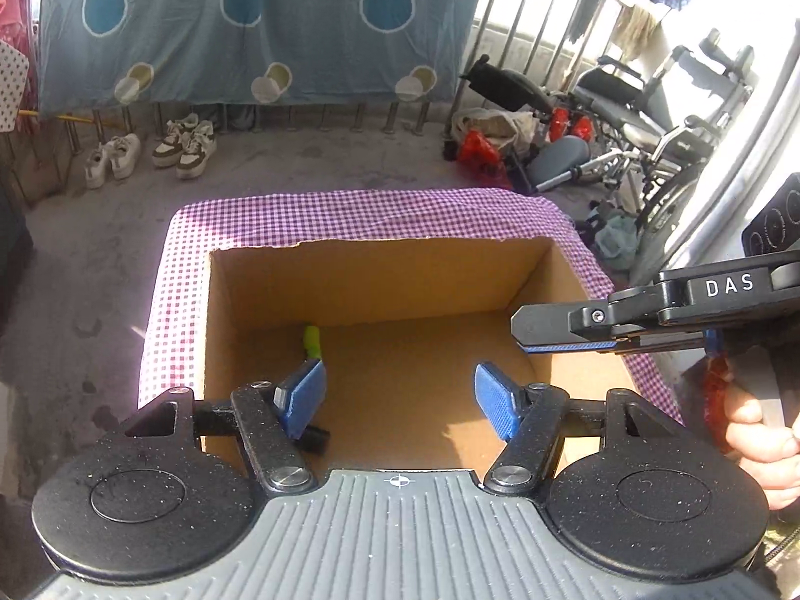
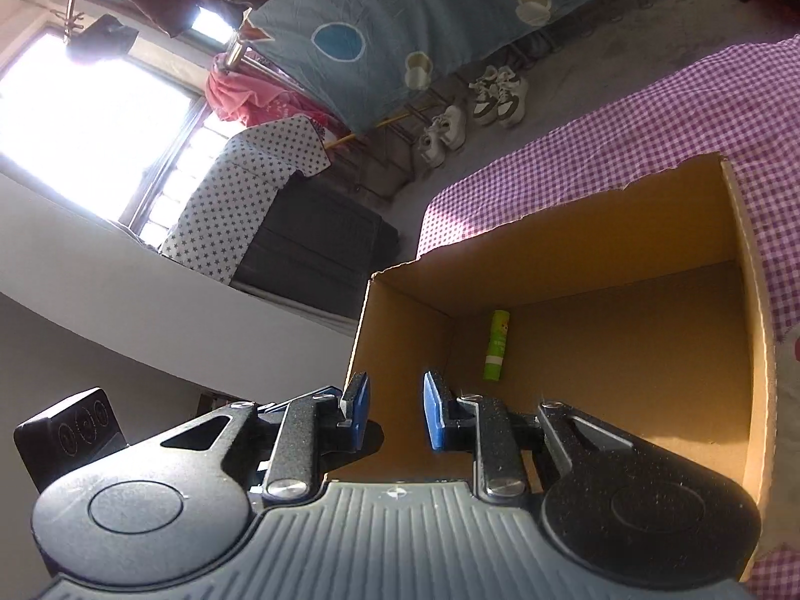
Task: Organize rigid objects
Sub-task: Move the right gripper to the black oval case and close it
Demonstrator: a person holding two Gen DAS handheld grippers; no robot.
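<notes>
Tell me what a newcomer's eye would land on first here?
The open cardboard box on the purple checked cloth dominates both views, with a green tube lying at its far wall. The left gripper hangs open and empty over it. Behind hangs a blue sheet with circles.

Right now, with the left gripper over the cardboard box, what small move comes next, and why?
Probably lift the left gripper up out of the open brown cardboard box. Its fingers are apart with nothing between them, and a small black cylinder lies on the box floor beside one finger, the lime-green tube beyond it, so this drop looks done.
</notes>
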